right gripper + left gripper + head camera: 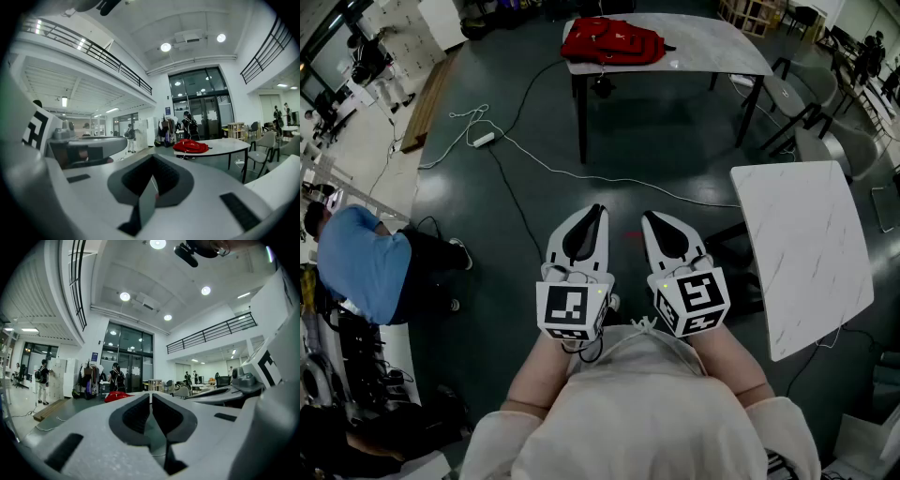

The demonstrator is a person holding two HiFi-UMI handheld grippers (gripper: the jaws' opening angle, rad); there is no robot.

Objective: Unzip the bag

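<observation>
My left gripper [596,214] and right gripper [649,220] side by side, both pairs of jaws pressed together on nothing, red bag [612,39] on the table's [712,52] left end (well apart from both grippers)

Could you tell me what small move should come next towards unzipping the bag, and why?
Probably step forward towards the grey marble-topped table, bringing both grippers closer. The red fabric backpack lies on its left end, well beyond the left gripper and the right gripper. Both are held close to the body, jaws together and holding nothing.
</observation>
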